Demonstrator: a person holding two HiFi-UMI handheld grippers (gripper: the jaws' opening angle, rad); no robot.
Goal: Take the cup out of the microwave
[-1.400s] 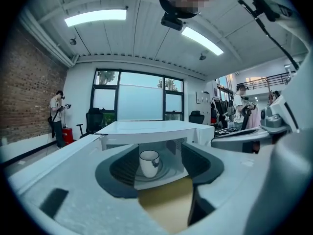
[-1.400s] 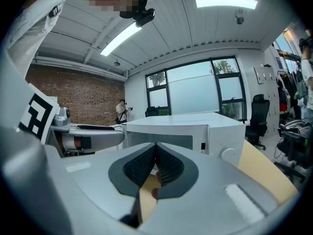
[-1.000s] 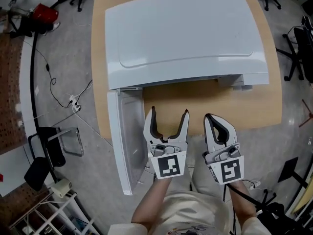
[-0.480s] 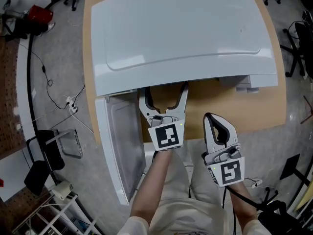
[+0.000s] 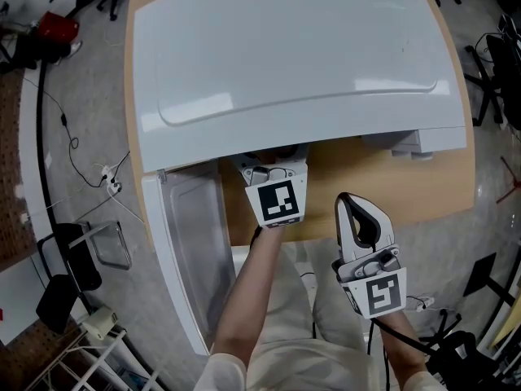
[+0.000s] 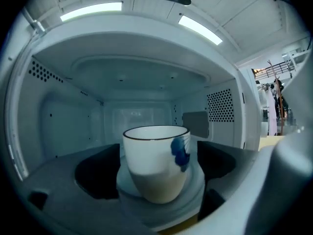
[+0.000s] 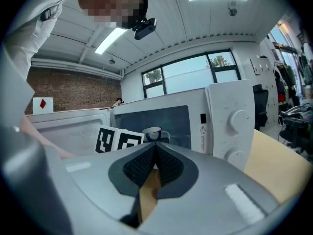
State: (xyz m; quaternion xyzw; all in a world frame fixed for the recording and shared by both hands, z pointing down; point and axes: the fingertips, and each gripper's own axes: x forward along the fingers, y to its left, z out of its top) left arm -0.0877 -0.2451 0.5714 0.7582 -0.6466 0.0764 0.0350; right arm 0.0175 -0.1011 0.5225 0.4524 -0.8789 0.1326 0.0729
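Note:
In the left gripper view a white cup (image 6: 155,163) with a dark rim and a blue mark stands upright on the glass turntable (image 6: 195,192) inside the microwave (image 5: 293,55). My left gripper (image 6: 159,182) reaches into the cavity. Its jaws are opening, and the dark pads (image 6: 95,175) flank the cup without touching it. From the head view only its marker cube (image 5: 277,202) shows below the microwave's top. The right gripper (image 5: 359,212) hangs shut and holds nothing, in front of the table's near edge. The right gripper view also shows the cup (image 7: 152,132) in the cavity.
The microwave door (image 5: 191,251) stands swung open to the left, over the table's edge. The control panel with two knobs (image 7: 238,119) is on the right. The wooden table (image 5: 391,182) juts out beyond the microwave. Cables (image 5: 89,165) and a dark chair (image 5: 69,259) are on the floor at left.
My left gripper has moved forward and down into the microwave, so its jaws are now hidden under the top in the head view. The right gripper has sunk slightly.

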